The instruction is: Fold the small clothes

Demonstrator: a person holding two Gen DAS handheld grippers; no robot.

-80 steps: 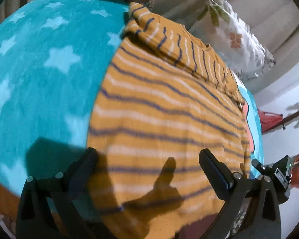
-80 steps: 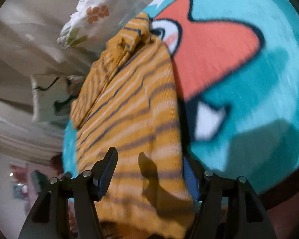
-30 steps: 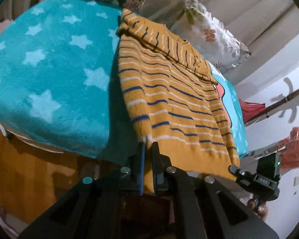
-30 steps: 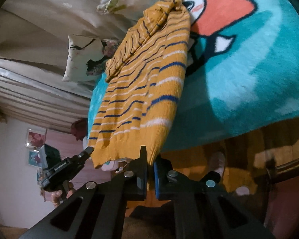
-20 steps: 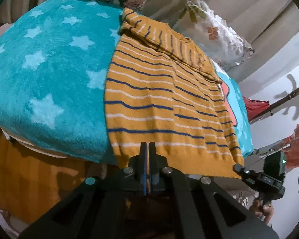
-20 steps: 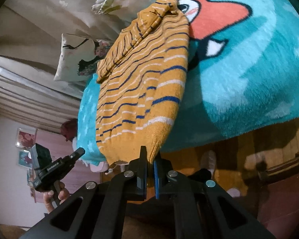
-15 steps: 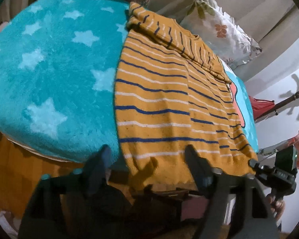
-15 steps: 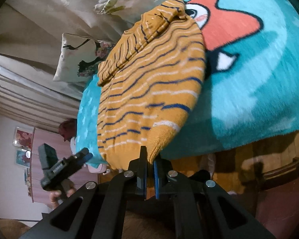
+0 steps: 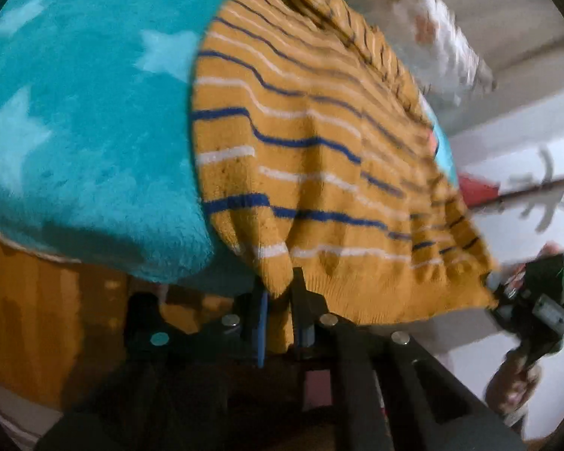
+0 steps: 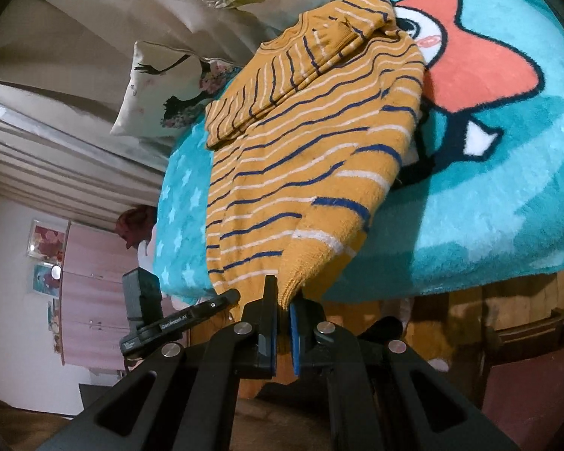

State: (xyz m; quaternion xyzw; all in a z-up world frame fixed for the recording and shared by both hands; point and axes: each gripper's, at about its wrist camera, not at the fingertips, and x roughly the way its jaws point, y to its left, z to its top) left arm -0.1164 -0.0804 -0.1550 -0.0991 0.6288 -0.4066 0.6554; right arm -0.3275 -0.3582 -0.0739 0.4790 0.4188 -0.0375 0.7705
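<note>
Item: sweater (image 10: 312,158), striped, flat on bed blanket (image 10: 507,195), hem at near edge.
L gripper (image 9: 278,300): just closed on near-left hem corner.
R gripper (image 10: 282,312): clenched on near-right corner.
Purpose, likely: lift hem w/ both, fold toward far collar.

Sweater (image 9: 319,143): hem corners are hidden between the closed jaws in both views; its far collar is blurred in the left view. Blanket (image 10: 507,188): covered beneath the sweater, cut off by the frame edges. Pillow (image 9: 443,49) beyond the sweater: smeared, pattern unreadable.
</note>
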